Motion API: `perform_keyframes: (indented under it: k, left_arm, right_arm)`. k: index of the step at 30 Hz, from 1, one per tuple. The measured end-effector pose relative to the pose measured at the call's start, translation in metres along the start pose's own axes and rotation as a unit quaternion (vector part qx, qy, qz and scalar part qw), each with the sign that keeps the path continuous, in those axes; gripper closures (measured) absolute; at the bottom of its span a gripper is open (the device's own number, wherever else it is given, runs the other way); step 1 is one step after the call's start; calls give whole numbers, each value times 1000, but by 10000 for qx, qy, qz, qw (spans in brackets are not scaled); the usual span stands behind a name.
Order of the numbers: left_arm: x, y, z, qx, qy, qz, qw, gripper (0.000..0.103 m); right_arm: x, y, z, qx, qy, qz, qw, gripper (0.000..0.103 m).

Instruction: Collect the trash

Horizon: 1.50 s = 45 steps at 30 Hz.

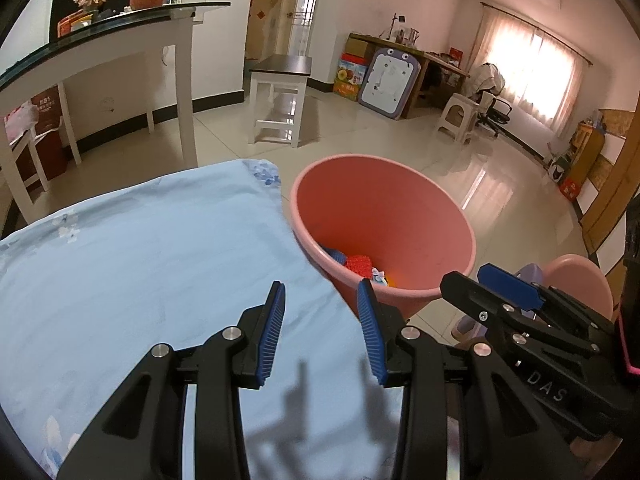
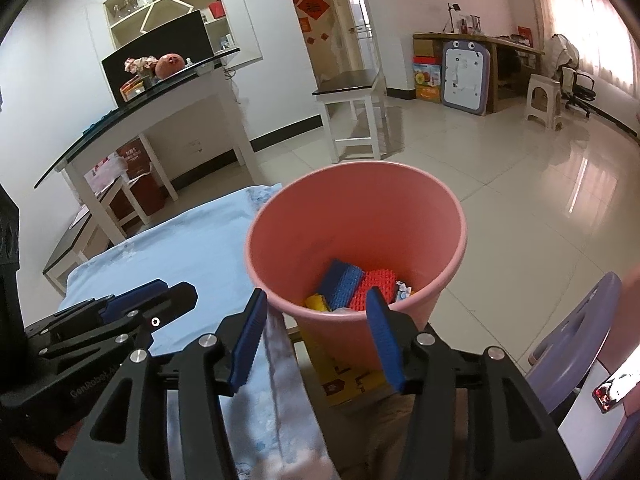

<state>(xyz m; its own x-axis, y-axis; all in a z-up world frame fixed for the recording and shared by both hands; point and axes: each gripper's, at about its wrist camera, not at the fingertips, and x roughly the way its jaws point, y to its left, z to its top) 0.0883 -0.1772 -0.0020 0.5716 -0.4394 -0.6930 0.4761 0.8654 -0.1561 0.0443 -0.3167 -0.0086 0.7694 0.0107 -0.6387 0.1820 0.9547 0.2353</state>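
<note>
A pink waste bin (image 1: 384,208) stands on the floor against the right edge of a table under a light blue cloth (image 1: 140,264). Inside the pink waste bin (image 2: 356,216) lie a blue ridged piece (image 2: 344,284), a red ridged piece (image 2: 376,282), a yellow piece (image 2: 315,302) and a crumpled wrapper. My left gripper (image 1: 321,292) hovers over the cloth's right edge, open and empty. My right gripper (image 2: 317,296) hangs just before the bin's near rim, open with nothing between its pads. Each gripper also shows in the other's view: right gripper (image 1: 480,280), left gripper (image 2: 168,290).
A yellow box (image 2: 352,376) lies under the bin's near side. A purple stool (image 2: 576,320) stands to the right. Beyond are a white glass-topped table (image 1: 132,32), a dark-topped white stool (image 1: 280,76), and glossy tiled floor (image 1: 460,152).
</note>
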Motion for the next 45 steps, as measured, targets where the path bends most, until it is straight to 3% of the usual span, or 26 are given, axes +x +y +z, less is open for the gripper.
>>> perform_keyframes:
  k: [35,45]
  left_arm:
    - [-50,17,-20,-179,-419,350,9984,65]
    - [-62,14,-24,-75,-619,613,9962,65]
  right_arm:
    - [-26,37,-17,-385,-137,120,9991,50]
    - [-41,45,-26,-552,-462,-3,9974,50]
